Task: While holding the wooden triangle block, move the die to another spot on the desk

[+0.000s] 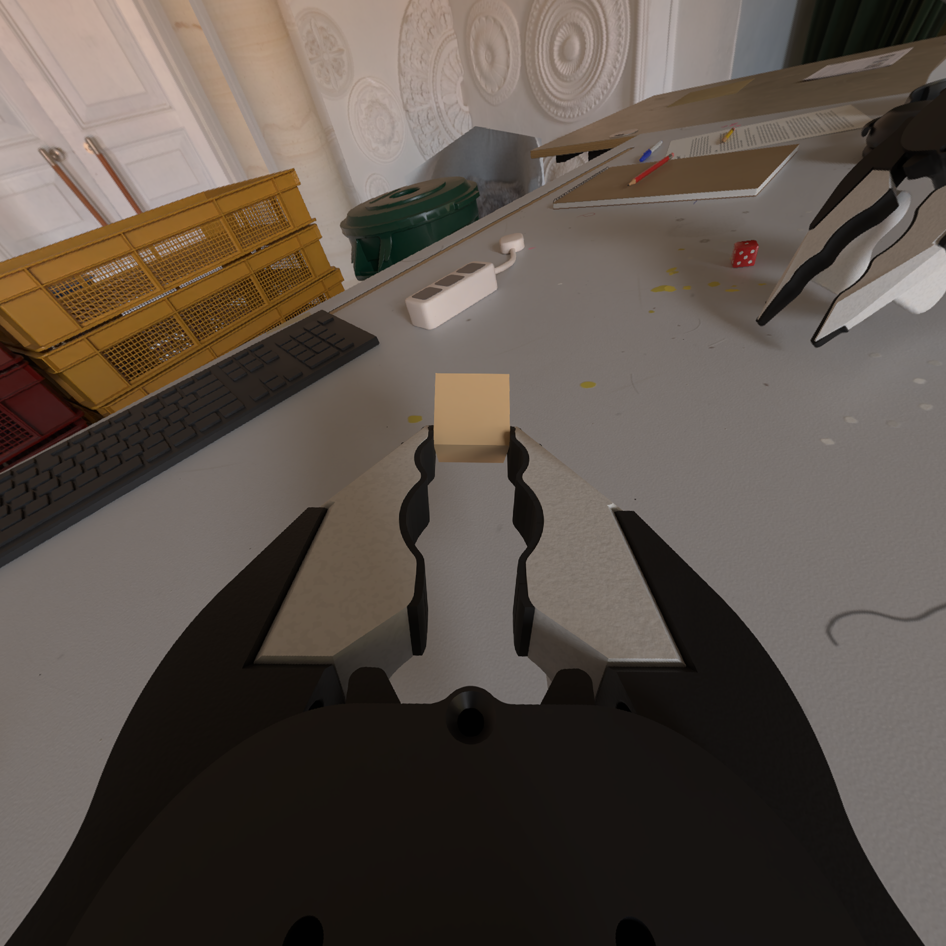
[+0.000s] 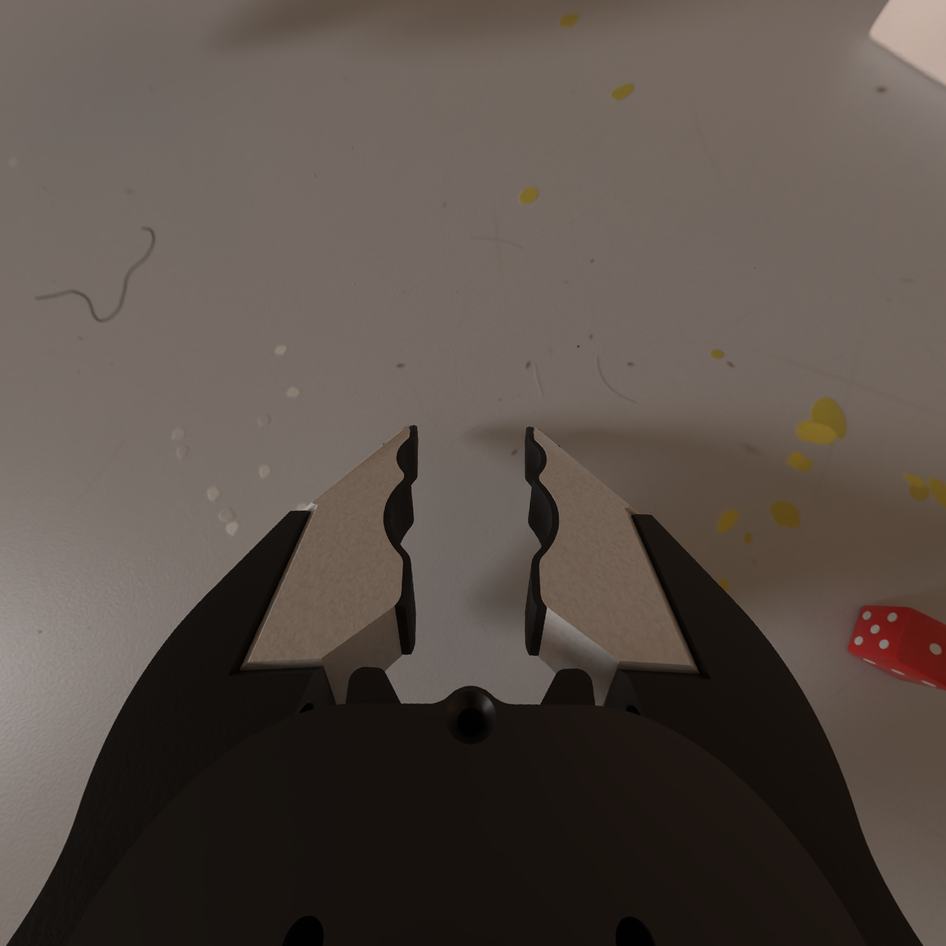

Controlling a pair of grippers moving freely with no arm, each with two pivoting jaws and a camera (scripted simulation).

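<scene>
My left gripper (image 1: pixel 471 435) is shut on the pale wooden triangle block (image 1: pixel 471 412), pinched at the fingertips and held above the grey desk (image 1: pixel 665 460). The red die (image 1: pixel 745 253) with white dots sits on the desk at the far right. My right gripper (image 1: pixel 791 330) hangs over the desk just right of the die, fingers apart. In the right wrist view the right gripper (image 2: pixel 471 432) is open and empty above the desk, and the die (image 2: pixel 901 647) lies to its lower right, outside the fingers.
A black keyboard (image 1: pixel 169 430) lies along the desk's left edge. A white power strip (image 1: pixel 450 294) sits beyond the block. A notebook (image 1: pixel 681 179) with a red pencil (image 1: pixel 650 169), a blue marker (image 1: pixel 650 151) and papers lies at the back. Yellow crates (image 1: pixel 164 286) and a green bin (image 1: pixel 409 225) stand off the desk.
</scene>
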